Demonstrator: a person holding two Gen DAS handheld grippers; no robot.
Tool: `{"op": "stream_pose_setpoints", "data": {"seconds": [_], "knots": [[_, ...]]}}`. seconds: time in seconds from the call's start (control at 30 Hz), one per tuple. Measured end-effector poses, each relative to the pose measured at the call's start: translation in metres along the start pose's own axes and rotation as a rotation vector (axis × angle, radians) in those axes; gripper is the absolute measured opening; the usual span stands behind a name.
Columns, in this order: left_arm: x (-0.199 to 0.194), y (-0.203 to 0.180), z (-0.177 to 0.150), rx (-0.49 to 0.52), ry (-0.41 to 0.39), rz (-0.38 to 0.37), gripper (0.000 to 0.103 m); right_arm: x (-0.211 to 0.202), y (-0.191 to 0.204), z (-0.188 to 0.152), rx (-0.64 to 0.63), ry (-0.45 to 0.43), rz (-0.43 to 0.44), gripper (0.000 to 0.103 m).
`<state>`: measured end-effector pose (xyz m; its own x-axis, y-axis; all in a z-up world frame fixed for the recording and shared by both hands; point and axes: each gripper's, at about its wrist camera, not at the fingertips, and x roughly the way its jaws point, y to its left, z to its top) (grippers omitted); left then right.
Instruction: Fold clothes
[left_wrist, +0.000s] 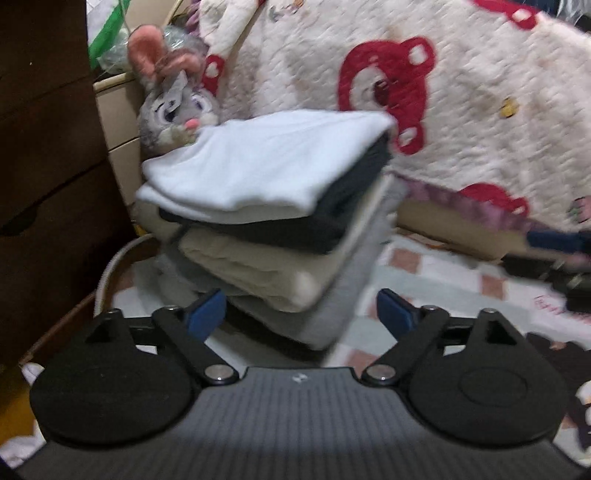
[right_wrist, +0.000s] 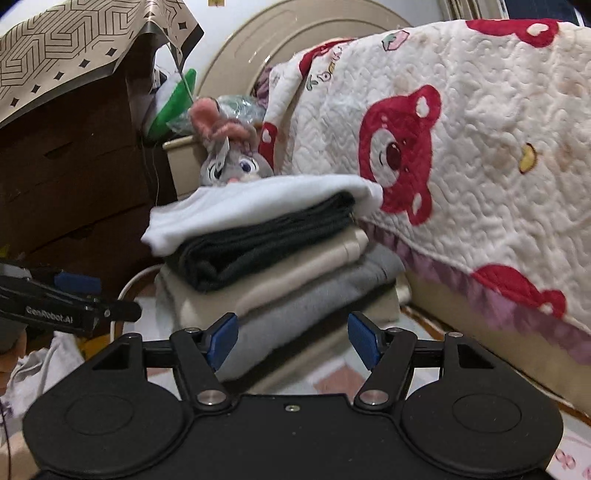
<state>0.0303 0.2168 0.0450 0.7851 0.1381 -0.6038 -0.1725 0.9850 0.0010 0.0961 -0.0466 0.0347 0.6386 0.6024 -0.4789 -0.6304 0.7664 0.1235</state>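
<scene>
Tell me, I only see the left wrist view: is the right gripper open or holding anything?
Observer: The right gripper is open and empty, pointing at the stack.
Operator: What's on top of the brown dresser?
Observer: A patterned sheet drapes over the top of the dresser.
Operator: Anything behind the plush?
Observer: A rounded beige headboard rises behind the plush.
</scene>
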Motion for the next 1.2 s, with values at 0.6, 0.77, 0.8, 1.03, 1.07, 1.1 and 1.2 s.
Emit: {"op": "stream_pose_setpoints", "data": {"seconds": [0.6,0.77,0.8,1.03,1.07,1.1,1.2], "knots": [[-0.056,-0.097,-0.048,0.003,0.100,0.008,0.103,-0.093,0.007,-0.067,0.122,-0.062,0.061,0.081],[-0.072,-0.110,-0.058,0.007,0.087,0.037,0.103,-0.108,0.011,-0.075,0.098,-0.093,0.036,0.081],[-0.073,-0.111,-0.059,0.005,0.092,0.038,0.103,-0.110,0.012,-0.077,0.094,-0.096,0.032,0.081],[-0.074,-0.110,-0.071,-0.041,0.154,0.047,0.103,-0.115,0.018,-0.084,0.065,-0.075,-0.002,0.083],[-0.074,-0.109,-0.073,-0.053,0.158,0.049,0.103,-0.115,0.020,-0.084,0.059,-0.072,-0.004,0.083],[-0.075,-0.108,-0.075,-0.064,0.162,0.051,0.103,-0.115,0.021,-0.084,0.056,-0.068,-0.006,0.083],[-0.074,-0.107,-0.079,-0.066,0.161,0.069,0.103,-0.114,0.022,-0.085,0.054,-0.057,-0.008,0.083]]}}
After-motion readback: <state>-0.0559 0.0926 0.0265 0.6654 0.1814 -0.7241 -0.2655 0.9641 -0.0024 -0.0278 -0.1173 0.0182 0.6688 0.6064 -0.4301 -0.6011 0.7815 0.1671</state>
